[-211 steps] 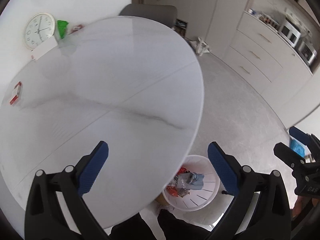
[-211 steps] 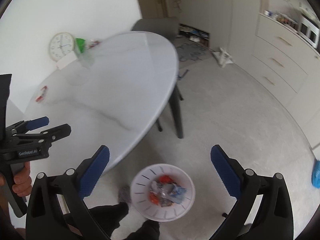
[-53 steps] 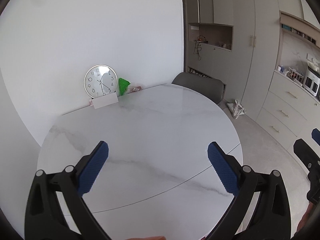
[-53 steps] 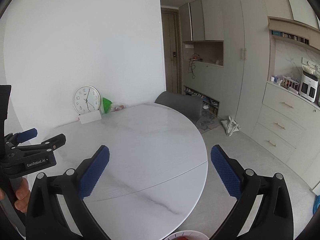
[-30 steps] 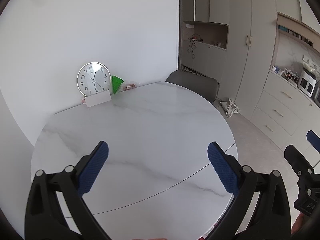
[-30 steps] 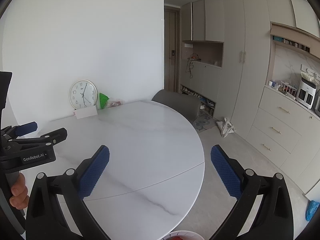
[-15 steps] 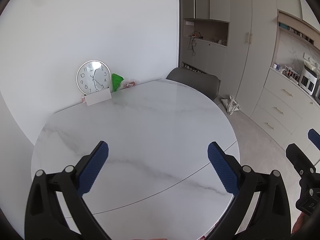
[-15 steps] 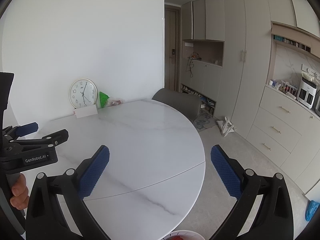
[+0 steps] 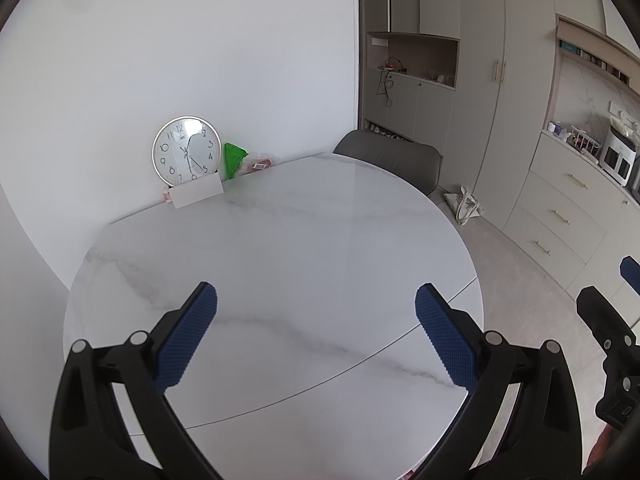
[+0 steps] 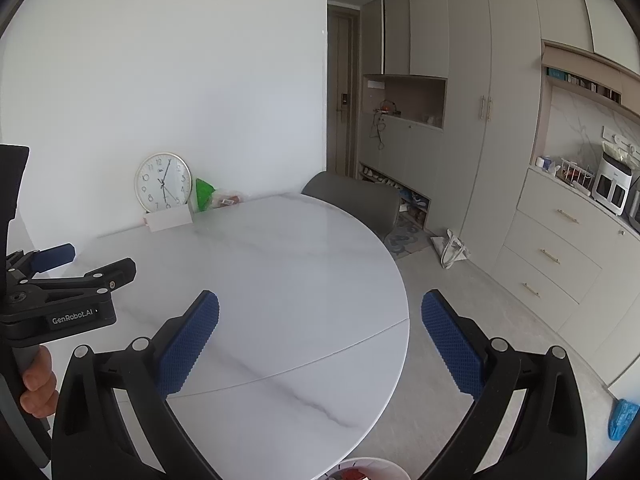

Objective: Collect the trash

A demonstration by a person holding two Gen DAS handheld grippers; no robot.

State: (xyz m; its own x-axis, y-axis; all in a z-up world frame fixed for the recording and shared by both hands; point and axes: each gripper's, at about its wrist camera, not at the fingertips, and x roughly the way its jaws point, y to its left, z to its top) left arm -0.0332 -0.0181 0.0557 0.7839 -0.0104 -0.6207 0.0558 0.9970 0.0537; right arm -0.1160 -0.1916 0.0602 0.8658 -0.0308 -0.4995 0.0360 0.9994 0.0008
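Note:
A round white marble table (image 9: 280, 264) (image 10: 280, 280) fills the middle of both views. At its far edge by the wall lie a green wrapper (image 9: 233, 158) (image 10: 204, 193) and a small clear packet with red print (image 9: 261, 165) (image 10: 229, 199). My left gripper (image 9: 316, 312) hovers open over the near half of the table, nothing between its blue pads. My right gripper (image 10: 320, 316) is open too, above the table's near right edge. The white trash basket's rim (image 10: 366, 469) with red scraps peeks in at the bottom of the right wrist view.
A round wall clock (image 9: 186, 150) leans on the wall behind a white card (image 9: 198, 193). A grey chair (image 9: 390, 160) stands behind the table. A white bag (image 10: 452, 254) lies on the floor by grey cabinets (image 10: 552, 256). A blue item (image 10: 622, 420) lies at far right.
Seven seconds ago both grippers looked down at the basket on the floor; they have since tilted up to face the table and wall. In the last second the views barely shift.

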